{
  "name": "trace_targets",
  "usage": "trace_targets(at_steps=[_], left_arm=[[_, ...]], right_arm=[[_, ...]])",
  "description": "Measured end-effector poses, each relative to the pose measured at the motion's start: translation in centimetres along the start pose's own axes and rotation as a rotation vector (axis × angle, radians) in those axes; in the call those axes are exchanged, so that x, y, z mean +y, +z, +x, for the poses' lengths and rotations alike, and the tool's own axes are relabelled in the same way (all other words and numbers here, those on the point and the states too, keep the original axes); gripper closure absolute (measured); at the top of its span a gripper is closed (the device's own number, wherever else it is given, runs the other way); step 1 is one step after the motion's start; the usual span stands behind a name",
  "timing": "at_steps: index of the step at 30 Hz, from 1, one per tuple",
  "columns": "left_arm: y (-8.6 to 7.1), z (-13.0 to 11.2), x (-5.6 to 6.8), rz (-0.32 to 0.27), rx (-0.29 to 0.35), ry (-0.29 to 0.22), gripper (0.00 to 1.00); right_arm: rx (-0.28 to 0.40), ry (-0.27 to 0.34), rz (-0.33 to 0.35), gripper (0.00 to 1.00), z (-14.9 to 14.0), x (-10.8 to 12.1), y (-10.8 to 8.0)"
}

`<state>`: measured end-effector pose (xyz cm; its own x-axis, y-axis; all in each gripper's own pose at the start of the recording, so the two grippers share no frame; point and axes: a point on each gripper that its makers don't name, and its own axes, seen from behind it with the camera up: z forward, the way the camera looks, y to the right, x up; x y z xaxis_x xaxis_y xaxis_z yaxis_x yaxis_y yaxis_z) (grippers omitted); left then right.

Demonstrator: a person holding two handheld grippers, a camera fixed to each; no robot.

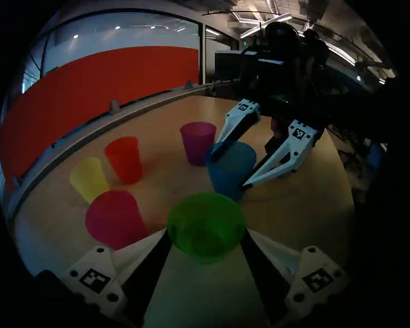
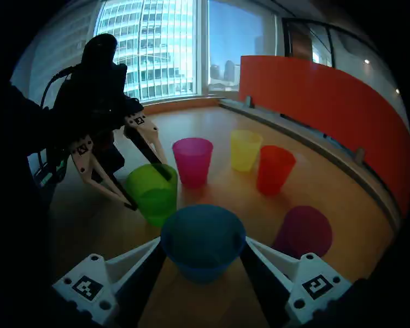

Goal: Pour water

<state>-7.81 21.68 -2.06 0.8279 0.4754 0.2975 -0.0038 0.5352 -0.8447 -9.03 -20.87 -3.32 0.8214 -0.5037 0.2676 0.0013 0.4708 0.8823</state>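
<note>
left jaws clamped on green cup (image 1: pixel 206 227), right jaws clamped on blue cup (image 2: pixel 203 240), wooden table (image 1: pixel 298 205) below

cups 6: green (image 1: pixel 206 227), blue (image 1: pixel 230 167), pink (image 1: pixel 115 218), yellow (image 1: pixel 89 179), red (image 1: pixel 124 158), purple (image 1: pixel 198 142) | claws 2: left (image 1: pixel 206 236), right (image 2: pixel 203 244) | table (image 1: pixel 303 208) 1

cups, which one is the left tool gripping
The green cup, clamped in the left tool; the blue cup is in the right tool instead.

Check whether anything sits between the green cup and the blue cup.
Nothing visible does. The green cup, in the left gripper, and the blue cup, in the right gripper, are close together with only bare table between.
</note>
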Motion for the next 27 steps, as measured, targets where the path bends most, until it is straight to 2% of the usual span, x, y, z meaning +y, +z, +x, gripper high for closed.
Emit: trace_targets(at_steps=[19,24,27], left_arm=[[0.3,-0.46,-0.03,0.007,-0.006,-0.016,0.13],[0.32,-0.35,-0.18,0.011,-0.009,-0.021,0.09],[0.29,-0.4,-0.22,0.01,-0.013,-0.033,0.07]], right_arm=[[-0.004,0.015,-0.012,0.09,-0.86,-0.05,-0.01],[-0.008,0.014,-0.016,0.01,-0.97,-0.06,0.0],[-0.008,0.018,-0.017,0.0,-1.0,-0.1,-0.02]])
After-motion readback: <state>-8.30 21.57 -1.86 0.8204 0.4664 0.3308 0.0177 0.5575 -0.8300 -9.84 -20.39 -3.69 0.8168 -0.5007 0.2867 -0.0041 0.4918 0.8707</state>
